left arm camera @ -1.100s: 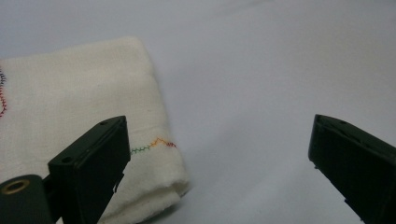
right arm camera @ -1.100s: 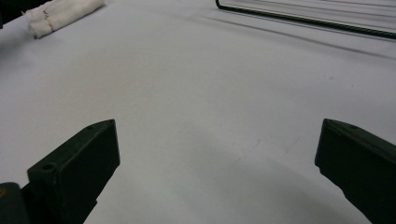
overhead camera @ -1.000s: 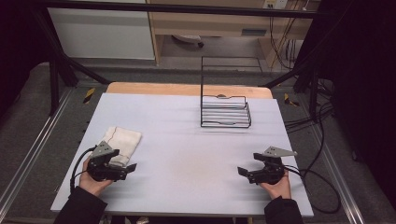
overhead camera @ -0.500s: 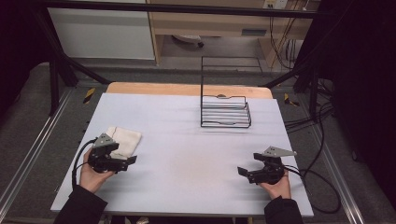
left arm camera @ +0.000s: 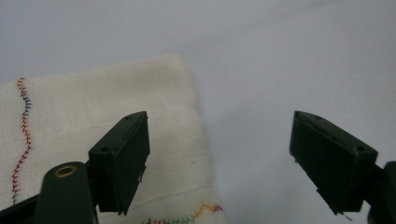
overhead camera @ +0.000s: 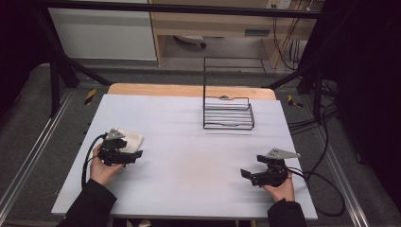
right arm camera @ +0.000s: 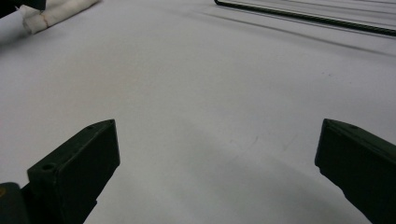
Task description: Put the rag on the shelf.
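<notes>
One soft cloth (left arm camera: 93, 121) lies folded at the left side of the table (overhead camera: 189, 165). It looks light and floppy, so it should bend and sag when lifted; the folded edge near the jaws seems the best place to pinch. It is cream, with a wiggly line of many-coloured stitches. The left gripper (left arm camera: 217, 163) is wide open and holds nothing, one jaw over the cloth. The right gripper (right arm camera: 217, 172) is wide open too, holding nothing, well apart from it.
</notes>
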Demonstrator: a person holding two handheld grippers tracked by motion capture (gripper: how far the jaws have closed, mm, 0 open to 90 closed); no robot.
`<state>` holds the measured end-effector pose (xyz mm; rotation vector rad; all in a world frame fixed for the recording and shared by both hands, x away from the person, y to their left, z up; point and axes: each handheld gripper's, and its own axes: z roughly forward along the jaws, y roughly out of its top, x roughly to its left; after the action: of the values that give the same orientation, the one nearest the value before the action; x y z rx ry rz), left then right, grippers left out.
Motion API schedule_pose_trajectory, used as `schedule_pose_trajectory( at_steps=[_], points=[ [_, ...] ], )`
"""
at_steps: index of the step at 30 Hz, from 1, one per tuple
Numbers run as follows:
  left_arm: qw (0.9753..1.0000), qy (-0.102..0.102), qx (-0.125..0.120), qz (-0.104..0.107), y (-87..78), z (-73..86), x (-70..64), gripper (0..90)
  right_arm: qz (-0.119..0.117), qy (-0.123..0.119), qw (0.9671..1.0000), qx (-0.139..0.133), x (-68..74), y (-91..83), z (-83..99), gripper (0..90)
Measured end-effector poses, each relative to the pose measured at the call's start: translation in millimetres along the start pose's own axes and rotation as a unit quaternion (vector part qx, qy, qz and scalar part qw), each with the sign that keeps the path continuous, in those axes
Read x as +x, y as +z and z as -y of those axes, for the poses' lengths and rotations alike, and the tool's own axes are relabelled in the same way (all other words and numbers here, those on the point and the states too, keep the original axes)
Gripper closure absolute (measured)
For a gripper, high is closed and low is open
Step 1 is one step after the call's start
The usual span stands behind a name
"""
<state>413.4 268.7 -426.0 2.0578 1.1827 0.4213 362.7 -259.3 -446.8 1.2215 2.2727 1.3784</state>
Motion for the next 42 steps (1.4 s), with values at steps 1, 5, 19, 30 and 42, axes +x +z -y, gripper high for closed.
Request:
schedule_pose_trajectory(
  at_steps=[1,5,19,30,42],
  points=[
    [0.9999,0.002,0.009,-0.006,3.3,2.1,0.8,21.5,0.000,-0.001,1.0000,0.000,0.0,0.2,0.0,0.3],
    [0.9998,0.003,0.015,-0.012,5.6,4.9,1.7,29.4,0.000,0.001,1.0000,0.002,0.4,0.2,0.1,0.3],
    [0.9988,0.002,0.019,-0.046,11.0,6.1,2.2,54.5,0.001,-0.003,1.0000,0.003,0.0,0.9,0.4,0.3],
    [0.9972,0.004,0.034,-0.066,13.5,4.8,-0.8,66.6,0.001,-0.002,1.0000,0.004,0.1,1.5,0.4,0.3],
    [0.9960,-0.007,0.048,-0.075,14.6,1.6,-1.9,80.9,0.002,-0.002,1.0000,0.004,-0.4,1.4,0.2,0.3]
  ],
)
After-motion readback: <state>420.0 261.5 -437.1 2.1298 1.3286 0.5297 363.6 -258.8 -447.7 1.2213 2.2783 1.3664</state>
